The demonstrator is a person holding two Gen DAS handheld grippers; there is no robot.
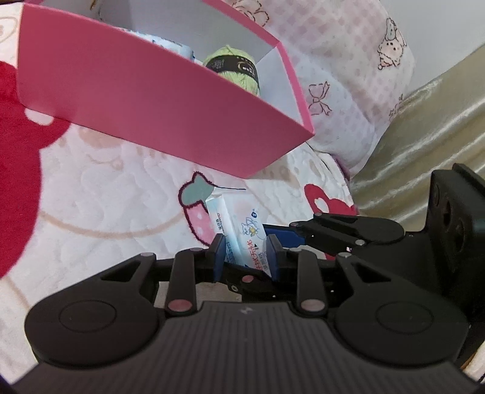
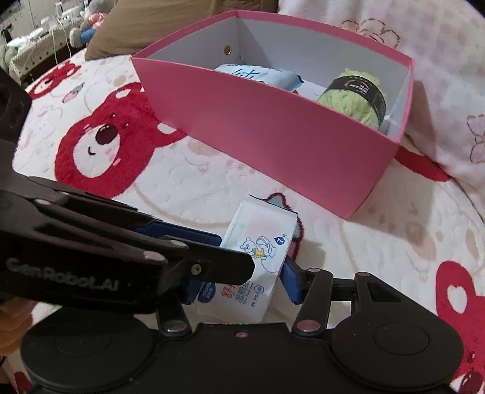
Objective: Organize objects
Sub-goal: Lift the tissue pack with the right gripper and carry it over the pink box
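Note:
A white wet-wipes pack (image 1: 242,230) (image 2: 260,242) with a bear print is held just above the bedspread, in front of the pink box (image 1: 151,100) (image 2: 272,136). My left gripper (image 1: 247,256) is shut on it, blue pads pressing both sides. My right gripper (image 2: 239,285) grips the same pack from the other side; its left pad is partly hidden behind the left gripper's fingers (image 2: 194,239). The box holds a green yarn ball (image 1: 233,69) (image 2: 354,100) and a blue-white pack (image 2: 260,75).
A bedspread with red bears (image 2: 103,142) covers the bed. A pink-check pillow (image 1: 348,91) lies behind the box, a brown cushion (image 2: 151,27) at the far side, gold fabric (image 1: 424,136) to the right in the left wrist view.

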